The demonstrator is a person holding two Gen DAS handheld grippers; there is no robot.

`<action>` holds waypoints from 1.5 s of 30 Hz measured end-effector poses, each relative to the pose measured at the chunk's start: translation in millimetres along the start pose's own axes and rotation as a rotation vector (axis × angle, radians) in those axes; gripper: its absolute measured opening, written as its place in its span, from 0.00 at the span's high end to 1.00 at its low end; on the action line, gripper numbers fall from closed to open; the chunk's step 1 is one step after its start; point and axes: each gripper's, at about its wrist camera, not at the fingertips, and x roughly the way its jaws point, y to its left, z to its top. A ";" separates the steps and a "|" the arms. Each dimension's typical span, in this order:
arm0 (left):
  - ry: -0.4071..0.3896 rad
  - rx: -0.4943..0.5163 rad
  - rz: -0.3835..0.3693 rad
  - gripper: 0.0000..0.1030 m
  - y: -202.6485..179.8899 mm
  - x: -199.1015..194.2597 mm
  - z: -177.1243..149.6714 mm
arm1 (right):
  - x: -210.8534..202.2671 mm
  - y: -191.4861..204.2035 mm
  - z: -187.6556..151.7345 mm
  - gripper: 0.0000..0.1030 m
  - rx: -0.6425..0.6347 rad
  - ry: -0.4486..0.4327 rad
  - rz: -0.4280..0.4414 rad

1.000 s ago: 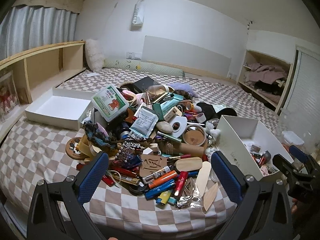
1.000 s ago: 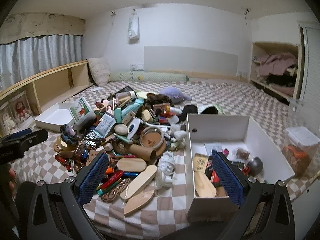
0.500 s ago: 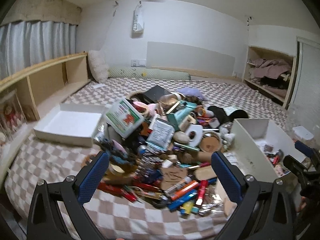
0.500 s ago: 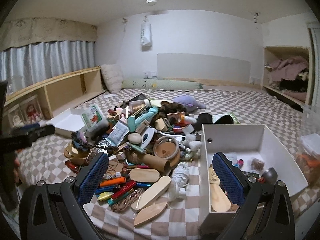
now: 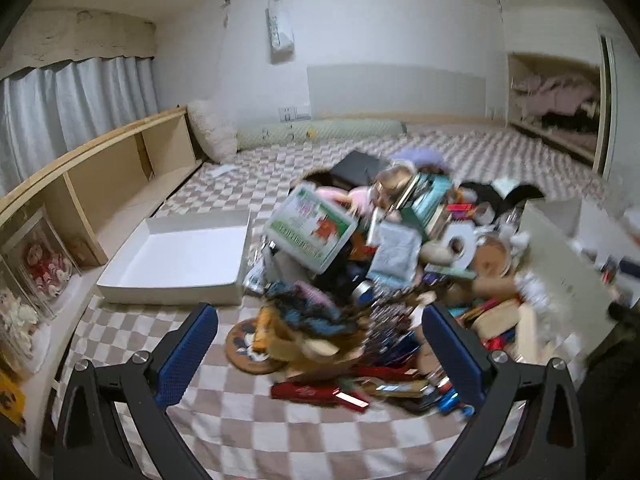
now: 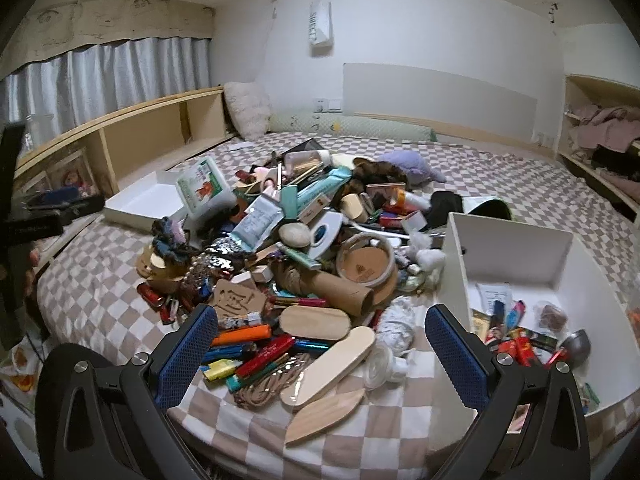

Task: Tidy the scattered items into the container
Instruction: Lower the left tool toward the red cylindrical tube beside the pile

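Note:
A heap of small items (image 6: 304,248) lies on the checkered bed: lighters, wooden paddles (image 6: 328,364), a cardboard tube (image 6: 340,292), a green-and-white box (image 6: 202,188). A white container (image 6: 516,256) with several items inside stands right of the heap. My right gripper (image 6: 320,344) is open, above the near edge of the heap, holding nothing. My left gripper (image 5: 320,344) is open over the heap's left side (image 5: 360,280), empty; that view is blurred. The left gripper also shows at the left edge of the right wrist view (image 6: 36,220), held by a hand.
A shallow white lid (image 5: 180,256) lies left of the heap. A wooden shelf unit (image 5: 100,184) runs along the left side of the bed. An open closet (image 6: 600,136) with clothes is at the right. Pillows (image 6: 244,112) sit at the bed's head.
The left gripper's view has swung left and closer, so the white lid is nearer the centre. The right gripper has dropped closer to the near edge of the heap. Both stay open.

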 end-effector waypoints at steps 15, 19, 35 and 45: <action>0.304 0.165 -0.104 0.00 16.7 100.6 -51.1 | 47.3 17.6 -4.8 0.00 -0.085 0.092 0.111; 0.379 0.150 -0.129 0.00 20.3 124.5 -58.8 | 65.3 25.3 -10.1 0.00 -0.111 0.150 0.163; 0.408 0.227 -0.148 0.00 -3.1 147.4 -85.2 | 108.8 34.2 -25.1 0.00 -0.199 0.244 0.176; 0.414 0.161 -0.219 0.20 -1.9 136.1 -93.2 | 127.9 42.9 -31.2 0.00 -0.332 0.265 0.223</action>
